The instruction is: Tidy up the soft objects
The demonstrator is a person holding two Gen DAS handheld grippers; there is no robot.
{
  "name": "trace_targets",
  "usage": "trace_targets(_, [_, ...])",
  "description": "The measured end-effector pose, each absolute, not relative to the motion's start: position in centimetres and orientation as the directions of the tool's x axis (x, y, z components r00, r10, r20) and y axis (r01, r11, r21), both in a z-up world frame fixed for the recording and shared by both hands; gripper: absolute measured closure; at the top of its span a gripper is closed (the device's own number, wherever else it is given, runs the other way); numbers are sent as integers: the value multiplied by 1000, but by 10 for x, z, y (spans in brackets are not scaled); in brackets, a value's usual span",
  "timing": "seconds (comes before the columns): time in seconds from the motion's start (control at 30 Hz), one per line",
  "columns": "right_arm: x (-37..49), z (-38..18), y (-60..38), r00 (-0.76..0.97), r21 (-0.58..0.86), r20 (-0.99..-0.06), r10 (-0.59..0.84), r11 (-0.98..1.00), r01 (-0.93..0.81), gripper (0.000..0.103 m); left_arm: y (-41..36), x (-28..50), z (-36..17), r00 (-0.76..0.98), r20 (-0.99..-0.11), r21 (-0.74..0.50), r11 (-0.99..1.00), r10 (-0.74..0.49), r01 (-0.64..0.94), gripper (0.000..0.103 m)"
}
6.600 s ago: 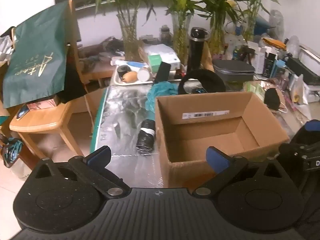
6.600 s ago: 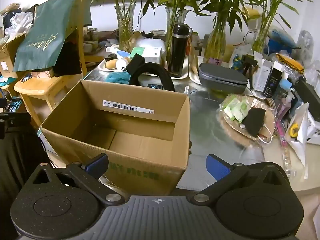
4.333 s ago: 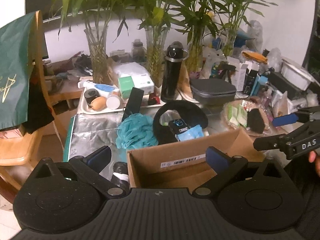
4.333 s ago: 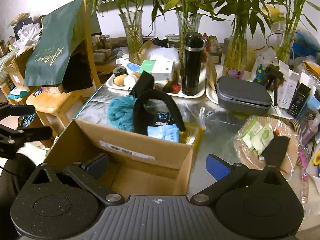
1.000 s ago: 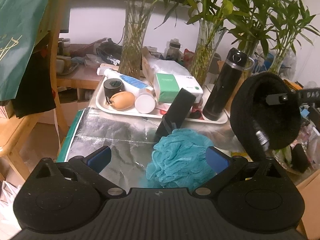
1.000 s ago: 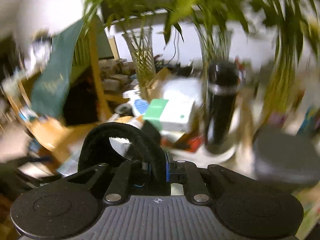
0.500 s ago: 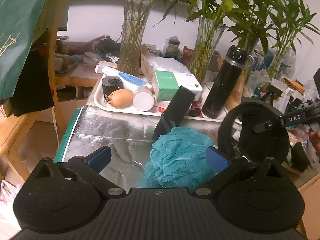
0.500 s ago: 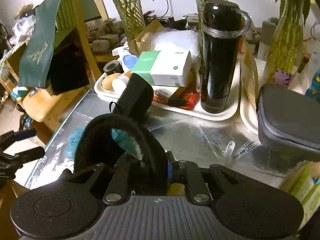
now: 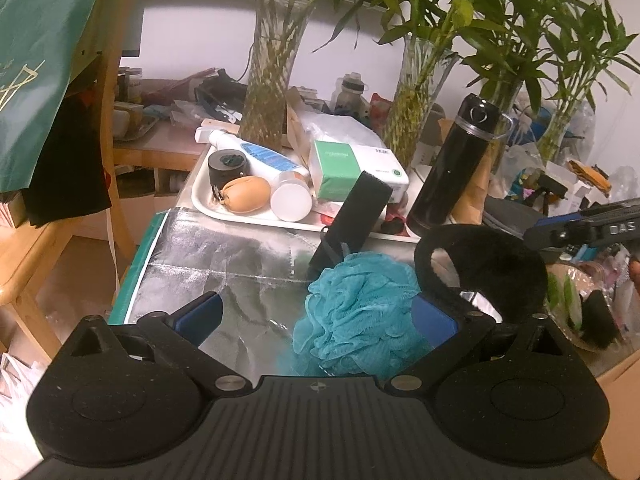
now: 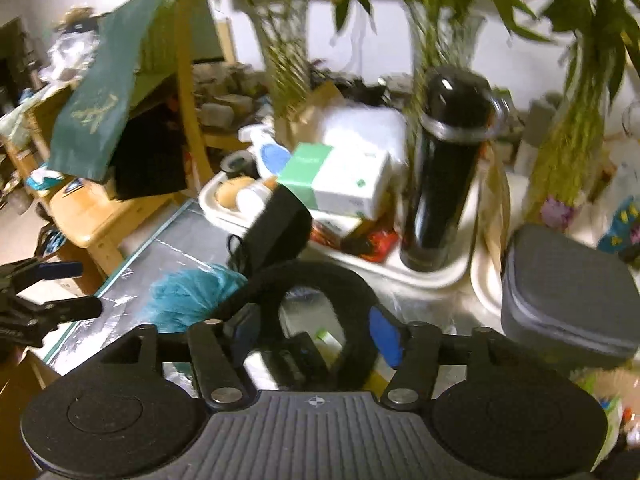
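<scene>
A cluttered table covered in silver foil sheeting [image 9: 224, 256], with bamboo vases and a white tray [image 9: 200, 196] of toiletries at the back. A tall black flask [image 9: 452, 164] stands on the tray's right end. In front of it a black fuzzy neck pillow [image 9: 516, 264] stands arched on the foil, touching a teal mesh bath pouf [image 9: 356, 312] on its left. The right gripper [image 10: 310, 334] straddles one arm of the pillow; its jaws are opening, pads off the fabric. Likely risks: the released pillow could tip against the flask or roll onto the pouf, or a pad could snag the plush. The left gripper [image 9: 316, 314] hovers open and empty, the pouf between its fingers; closing off-centre may only pinch loose mesh
</scene>
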State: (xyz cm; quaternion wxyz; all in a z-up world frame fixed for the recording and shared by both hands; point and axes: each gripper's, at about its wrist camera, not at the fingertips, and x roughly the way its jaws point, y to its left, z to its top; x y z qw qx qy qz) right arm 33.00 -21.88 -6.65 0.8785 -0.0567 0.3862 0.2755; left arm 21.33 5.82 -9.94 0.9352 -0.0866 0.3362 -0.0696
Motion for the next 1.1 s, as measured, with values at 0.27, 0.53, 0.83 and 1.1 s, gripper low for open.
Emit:
trace_targets(0.27, [330, -93, -195, 458, 70, -759, 463, 756, -651, 42, 59, 213, -99, 764, -618, -211, 975, -186, 67, 0])
trace_targets(0.53, [340, -119, -181, 378, 44, -825, 420, 714, -699, 50, 61, 213, -100, 761, -622, -213, 975, -183, 59, 0])
trace_targets(0.83, [363, -142, -163, 362, -10, -857, 366, 691, -723, 49, 57, 216, -100, 756, -627, -217, 974, -188, 63, 0])
trace_targets(1.1, [363, -149, -157, 358, -37, -870, 338, 680, -732, 73, 55, 218, -100, 753, -628, -233, 971, -197, 60, 0])
